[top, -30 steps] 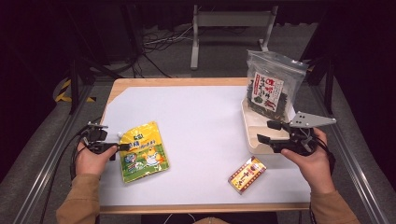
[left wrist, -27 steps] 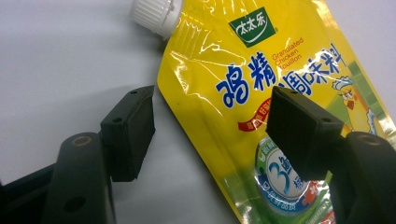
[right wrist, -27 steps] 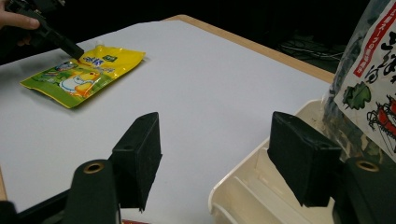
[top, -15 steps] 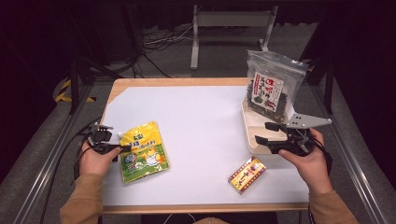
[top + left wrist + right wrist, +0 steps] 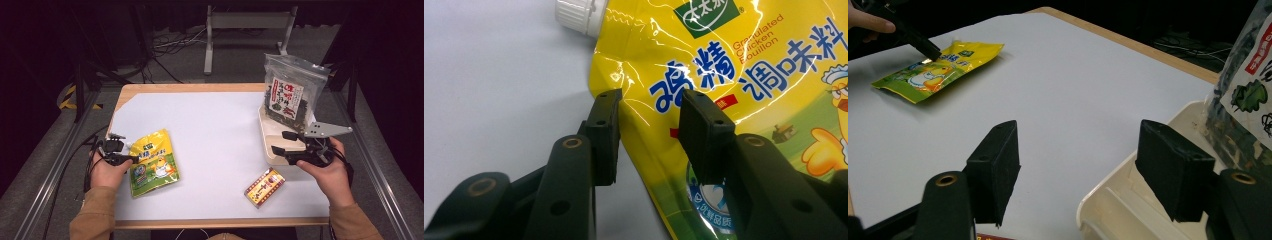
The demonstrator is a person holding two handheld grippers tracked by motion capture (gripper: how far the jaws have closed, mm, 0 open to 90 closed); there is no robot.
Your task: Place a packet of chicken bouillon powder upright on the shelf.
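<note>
Closing left gripper (image 5: 649,125) jaws astride yellow pouch (image 5: 734,75) edge, not yet pinching | right gripper (image 5: 1078,170) wide, over tray (image 5: 1128,200) rim

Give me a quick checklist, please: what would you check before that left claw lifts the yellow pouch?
1. Edge of the yellow pouch between the jaws of the left gripper, which have just been closing: ok.
2. Pads pressing firmly on the pouch: cannot tell.
3. White cap clear of the jaws: ok.
4. Right gripper open and out of the way, by the cream tray: ok.
5. Table between pouch and tray free of obstacles: ok.
6. Seaweed bag in the tray leaves room for the pouch: cannot tell.
</note>
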